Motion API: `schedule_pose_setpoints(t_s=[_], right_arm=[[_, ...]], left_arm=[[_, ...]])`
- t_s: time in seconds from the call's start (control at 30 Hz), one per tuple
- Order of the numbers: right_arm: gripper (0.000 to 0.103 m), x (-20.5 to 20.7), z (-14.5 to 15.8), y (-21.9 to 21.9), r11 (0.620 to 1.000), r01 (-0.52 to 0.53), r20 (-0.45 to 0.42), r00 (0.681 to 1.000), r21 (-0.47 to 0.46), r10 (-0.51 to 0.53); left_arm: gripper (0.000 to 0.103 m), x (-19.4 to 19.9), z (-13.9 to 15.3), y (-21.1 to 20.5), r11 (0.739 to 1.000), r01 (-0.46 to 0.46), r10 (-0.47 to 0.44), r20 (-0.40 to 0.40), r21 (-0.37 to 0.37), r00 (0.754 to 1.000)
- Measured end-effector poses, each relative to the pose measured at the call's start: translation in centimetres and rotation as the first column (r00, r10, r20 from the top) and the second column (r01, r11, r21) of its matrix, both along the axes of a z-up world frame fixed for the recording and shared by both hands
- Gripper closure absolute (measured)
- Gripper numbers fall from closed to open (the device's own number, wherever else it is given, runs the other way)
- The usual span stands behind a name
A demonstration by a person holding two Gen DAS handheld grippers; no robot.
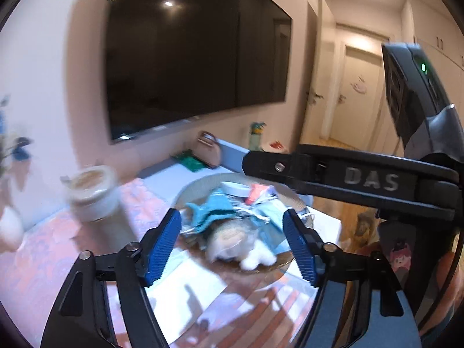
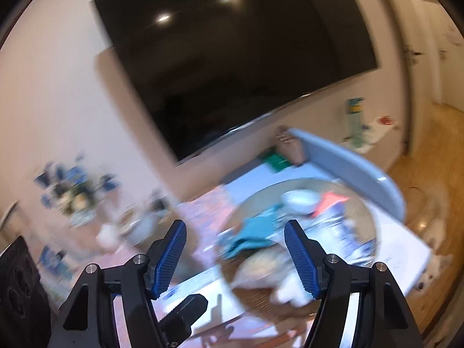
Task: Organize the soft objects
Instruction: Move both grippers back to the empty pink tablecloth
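A round woven tray (image 1: 290, 200) (image 2: 368, 220) on the table holds a heap of soft things. A teal plush (image 1: 211, 211) (image 2: 252, 232) lies on top, and a white and tan plush (image 1: 240, 243) (image 2: 272, 272) lies at the near rim. My left gripper (image 1: 232, 240) is open, its blue pads either side of the heap, above it. My right gripper (image 2: 235, 255) is open and empty over the tray's left side. In the left wrist view the right gripper's black body (image 1: 348, 177) crosses above the tray. Both views are motion blurred.
A white jar (image 1: 92, 191) stands left of the tray on a pink patterned cloth (image 1: 52, 246). A blue-flower bouquet (image 2: 72, 191) stands far left. A large TV (image 1: 188, 58) hangs on the wall. A tan handbag (image 1: 208, 149), a green packet (image 2: 275, 159) and a pale blue board (image 2: 348, 165) lie behind the tray.
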State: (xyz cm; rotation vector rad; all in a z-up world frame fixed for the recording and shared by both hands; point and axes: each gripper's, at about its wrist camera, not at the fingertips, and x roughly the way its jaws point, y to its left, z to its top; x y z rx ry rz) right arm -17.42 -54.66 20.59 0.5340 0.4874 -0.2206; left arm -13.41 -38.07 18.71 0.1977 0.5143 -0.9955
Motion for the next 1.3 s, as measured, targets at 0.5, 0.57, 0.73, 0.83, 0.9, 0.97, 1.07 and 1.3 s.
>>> schedule_pose_setpoints(t_s=[0.5,0.57,0.73,0.83,0.9,0.97,1.07,1.3], right_arm=[[0.028,7.3,-1.7,21.6,0.857,-0.515,-0.003,0.857,-0.019,0.515],[0.028,8.7,-2.7,23.9,0.841,-0.540,-0.032,0.842,-0.028,0.539],[0.028,12.1,-6.1,29.3,0.828,-0.543,-0.107,0.840,-0.140,0.533],[0.028,14.2,-9.4,31.6,0.829,-0.511,-0.166,0.859,-0.230,0.484],[0.028,15.4,-11.2,32.3,0.824,-0.509,-0.188,0.860,-0.247,0.475],[0.028,16.2,-12.8,32.8,0.820,-0.504,-0.197,0.863,-0.269,0.466],[0.028,17.1,-13.8,33.0,0.817,-0.486,-0.213,0.873,-0.310,0.438],[0.028,18.9,-15.9,32.9,0.824,-0.468,-0.285,0.877,-0.318,0.388]], left_arm=[[0.011,3.0,1.9,25.3,0.841,-0.540,0.538,0.139,-0.024,0.832],[0.011,3.6,0.8,27.4,0.814,-0.581,0.576,0.138,-0.002,0.806],[0.002,6.6,-3.7,32.2,0.728,-0.683,0.681,0.062,0.055,0.730],[0.002,10.0,-7.8,34.3,0.711,-0.688,0.700,-0.050,0.149,0.713],[0.003,11.4,-9.9,35.3,0.676,-0.716,0.733,-0.066,0.176,0.677],[0.003,12.4,-11.5,36.0,0.649,-0.739,0.759,-0.084,0.179,0.646],[0.003,13.2,-13.1,36.5,0.633,-0.756,0.774,-0.117,0.169,0.622],[0.002,14.1,-15.5,36.5,0.606,-0.759,0.794,-0.123,0.238,0.596]])
